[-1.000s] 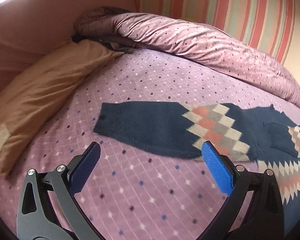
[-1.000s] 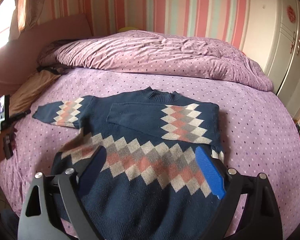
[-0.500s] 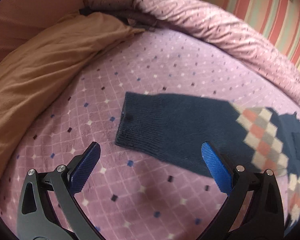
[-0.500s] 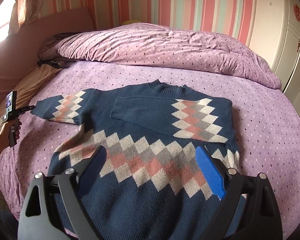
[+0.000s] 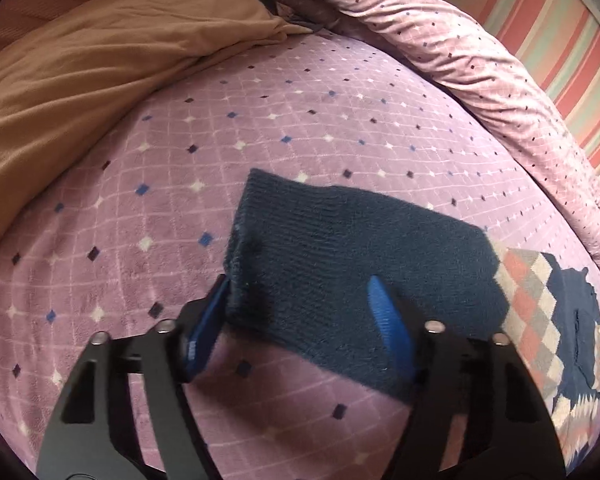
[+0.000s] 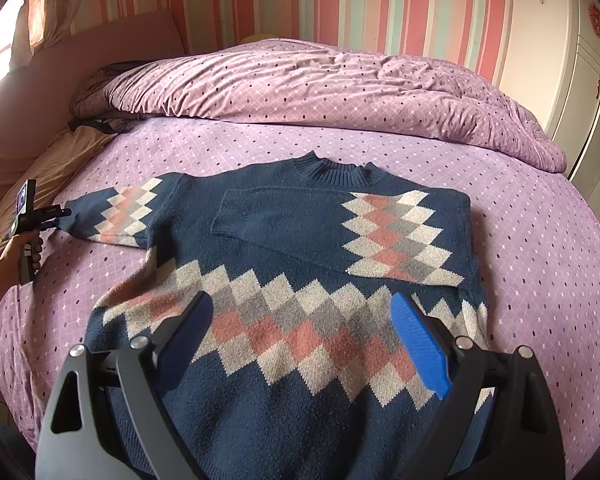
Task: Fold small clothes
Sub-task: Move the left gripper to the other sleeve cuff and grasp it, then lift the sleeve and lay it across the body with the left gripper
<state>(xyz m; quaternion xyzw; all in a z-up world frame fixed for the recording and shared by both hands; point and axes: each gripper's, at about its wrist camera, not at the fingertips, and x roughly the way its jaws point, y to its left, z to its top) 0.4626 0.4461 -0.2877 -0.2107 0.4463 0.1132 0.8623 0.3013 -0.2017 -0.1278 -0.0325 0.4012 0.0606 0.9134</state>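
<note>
A navy sweater [image 6: 284, 240] with pink, grey and cream diamonds lies flat on the purple bed [image 6: 540, 248]. Its right sleeve [image 6: 332, 232] is folded across the chest. Its left sleeve [image 5: 360, 256] stretches out to the left. My left gripper [image 5: 300, 312] is open with its fingers either side of that sleeve's cuff, the left pad touching the cuff edge; it also shows in the right wrist view [image 6: 56, 214]. My right gripper [image 6: 304, 340] is open and empty above the sweater's lower body.
A rumpled purple duvet [image 6: 340, 84] lies across the far side of the bed. A tan pillow [image 5: 80, 68] lies at the head, left of the sleeve. A white wardrobe [image 6: 580, 72] stands at the right, striped wall behind.
My left gripper has moved forward and down onto the left sleeve's cuff, and its jaws have narrowed around it. My right gripper has drawn slightly closer over the sweater.
</note>
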